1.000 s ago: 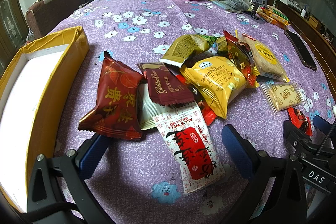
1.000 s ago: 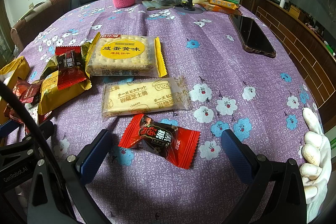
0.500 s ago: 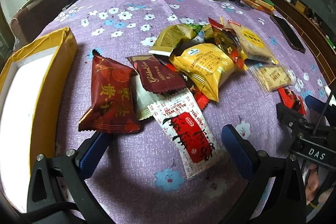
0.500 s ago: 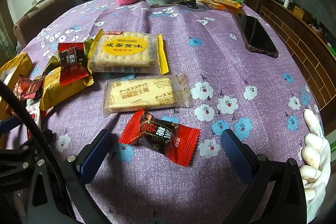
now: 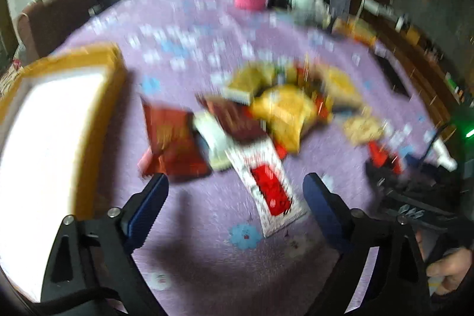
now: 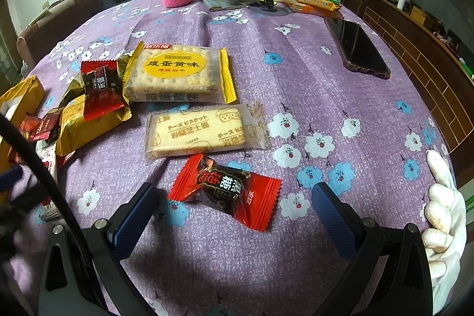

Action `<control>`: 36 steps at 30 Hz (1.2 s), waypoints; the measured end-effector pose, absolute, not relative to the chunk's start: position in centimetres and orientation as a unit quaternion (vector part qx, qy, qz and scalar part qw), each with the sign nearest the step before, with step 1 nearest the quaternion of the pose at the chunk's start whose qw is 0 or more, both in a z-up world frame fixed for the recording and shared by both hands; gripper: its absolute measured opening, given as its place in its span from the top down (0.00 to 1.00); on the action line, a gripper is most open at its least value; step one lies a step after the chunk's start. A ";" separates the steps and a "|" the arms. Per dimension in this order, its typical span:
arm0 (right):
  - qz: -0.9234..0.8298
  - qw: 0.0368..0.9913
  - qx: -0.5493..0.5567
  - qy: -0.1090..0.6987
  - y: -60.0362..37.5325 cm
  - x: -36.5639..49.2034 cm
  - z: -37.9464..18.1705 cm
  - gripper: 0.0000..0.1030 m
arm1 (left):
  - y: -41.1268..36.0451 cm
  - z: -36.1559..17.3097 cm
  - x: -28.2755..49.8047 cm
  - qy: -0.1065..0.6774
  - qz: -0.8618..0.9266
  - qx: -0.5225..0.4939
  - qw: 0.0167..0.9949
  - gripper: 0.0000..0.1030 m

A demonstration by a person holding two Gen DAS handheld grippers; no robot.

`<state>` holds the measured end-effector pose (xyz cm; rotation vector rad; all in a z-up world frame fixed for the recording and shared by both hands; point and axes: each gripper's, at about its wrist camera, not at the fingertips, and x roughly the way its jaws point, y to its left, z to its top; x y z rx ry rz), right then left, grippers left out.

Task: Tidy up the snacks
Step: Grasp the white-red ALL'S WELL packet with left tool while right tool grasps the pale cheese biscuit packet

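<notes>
Fingers of both the left gripper [image 5: 235, 193] and right gripper [image 6: 234, 202] spread wide, the right's flanking a red candy [image 6: 225, 188].

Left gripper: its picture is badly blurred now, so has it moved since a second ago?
Yes. The left gripper has pulled back and up from the purple flowered tablecloth: the red-and-white snack packet and yellow cardboard box look smaller, farther.

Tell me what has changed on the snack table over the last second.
The left gripper has pulled back and up; its view is now motion-blurred and shows more of the yellow box. The right gripper barely shifted, jaws open around the red candy. Nothing was grasped or released; the snacks stayed put.
</notes>
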<state>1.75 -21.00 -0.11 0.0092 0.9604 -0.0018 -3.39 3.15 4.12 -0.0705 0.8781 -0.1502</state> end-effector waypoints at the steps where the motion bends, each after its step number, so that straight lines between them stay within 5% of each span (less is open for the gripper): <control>1: 0.002 0.885 0.004 0.465 -21.1 1.7 -0.1 0.00 | 3.6 5.4 -4.0 0.400 -0.069 -0.032 0.913 0.11; 8: 0.052 0.884 0.077 0.458 -23.0 0.6 1.5 0.06 | 7.9 12.7 -7.0 0.272 -0.068 -0.059 0.958 0.00; 14: 0.102 0.892 0.099 0.429 -22.3 0.4 3.2 0.11 | 8.8 11.7 -5.6 0.312 -0.061 -0.063 0.946 0.01; 16: 0.100 0.895 0.107 0.422 -22.3 0.8 3.4 0.11 | 8.0 10.4 -5.7 0.334 -0.081 -0.058 0.937 0.07; 18: 0.090 0.897 0.110 0.419 -22.7 1.4 3.4 0.11 | 6.7 9.0 -5.4 0.362 -0.108 -0.048 0.925 0.28; 20: 0.082 0.895 0.124 0.421 -23.7 2.0 3.2 0.14 | 5.1 7.5 -4.9 0.394 -0.136 -0.039 0.908 0.36; 36: 0.087 0.880 0.092 0.458 -22.5 5.5 1.0 0.17 | -0.6 1.2 -1.6 0.464 -0.111 0.029 0.878 0.37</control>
